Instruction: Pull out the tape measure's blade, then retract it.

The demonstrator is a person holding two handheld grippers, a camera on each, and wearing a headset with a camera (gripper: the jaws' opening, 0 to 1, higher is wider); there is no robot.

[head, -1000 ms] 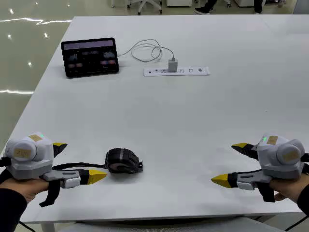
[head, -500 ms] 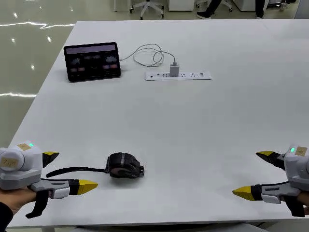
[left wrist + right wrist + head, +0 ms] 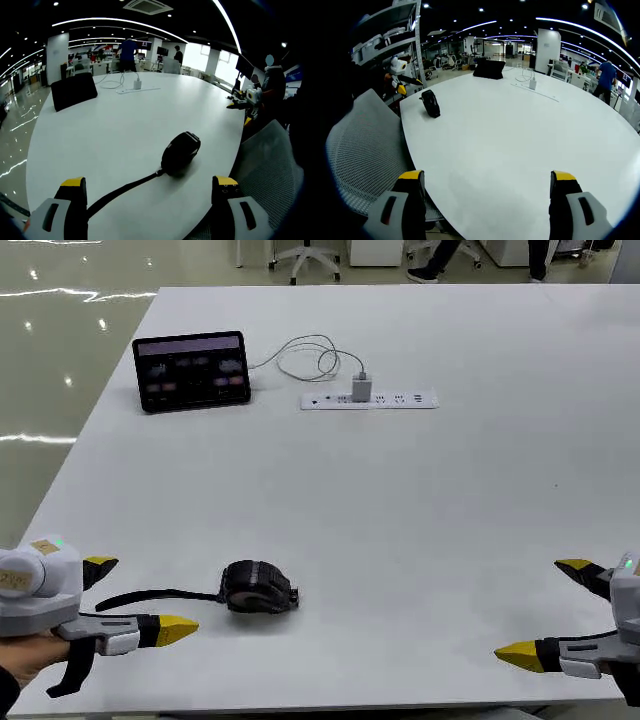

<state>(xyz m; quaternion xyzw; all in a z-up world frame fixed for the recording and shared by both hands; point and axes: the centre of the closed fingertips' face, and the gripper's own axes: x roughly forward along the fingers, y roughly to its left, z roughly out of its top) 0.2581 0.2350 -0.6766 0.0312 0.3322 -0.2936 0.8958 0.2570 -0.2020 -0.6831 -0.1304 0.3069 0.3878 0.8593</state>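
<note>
I work at a broad white table [image 3: 420, 510]; glossy floor [image 3: 50, 340] gleams beside it; strip lights [image 3: 570, 21] cross a dark ceiling.

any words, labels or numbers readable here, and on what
Nothing here can be read as text.
On the tablet: a screen with a bar and tiles, too blurred to read.
On the power strip: small marks, too small to read.
On the tape measure: no legible label.

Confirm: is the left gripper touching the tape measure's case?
Apart. Left gripper view shows bare table between the left gripper and the case; its strap lies between the jaws.
</note>
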